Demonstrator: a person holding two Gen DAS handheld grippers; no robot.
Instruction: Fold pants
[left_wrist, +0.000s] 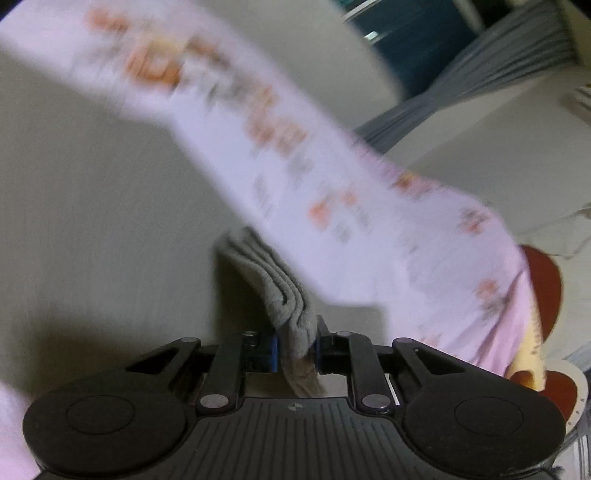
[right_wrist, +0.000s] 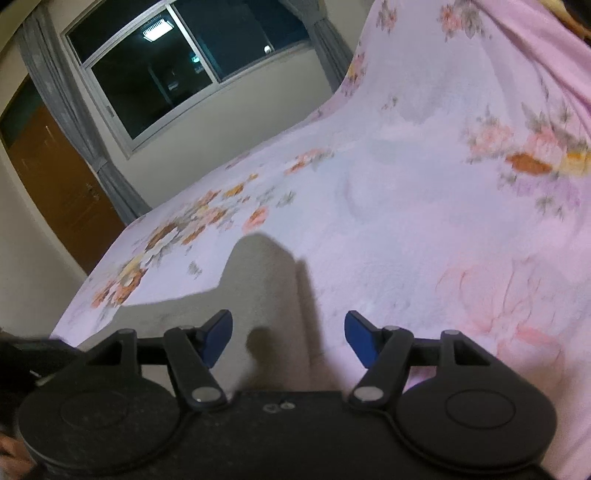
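Pink floral bedding (right_wrist: 424, 206) covers the bed that carries the work, plush and faintly wrinkled. Nearest, the left gripper (left_wrist: 297, 349) has its jaws clamped on a bunched, layered edge of the grey pants (left_wrist: 273, 280); the soft, light knit will sag, so hems and waistband are probably the best holds. The right gripper (right_wrist: 288, 338) stands open and empty over grey cloth near the bed's front edge. Beyond are grey curtains (right_wrist: 66, 110), a dark window (right_wrist: 192, 62), and a wooden door (right_wrist: 55, 177).

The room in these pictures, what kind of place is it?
Most likely a bedroom at night: a floral bedspread covers what looks like a bed, beside a dark window with grey curtains and a wooden door.
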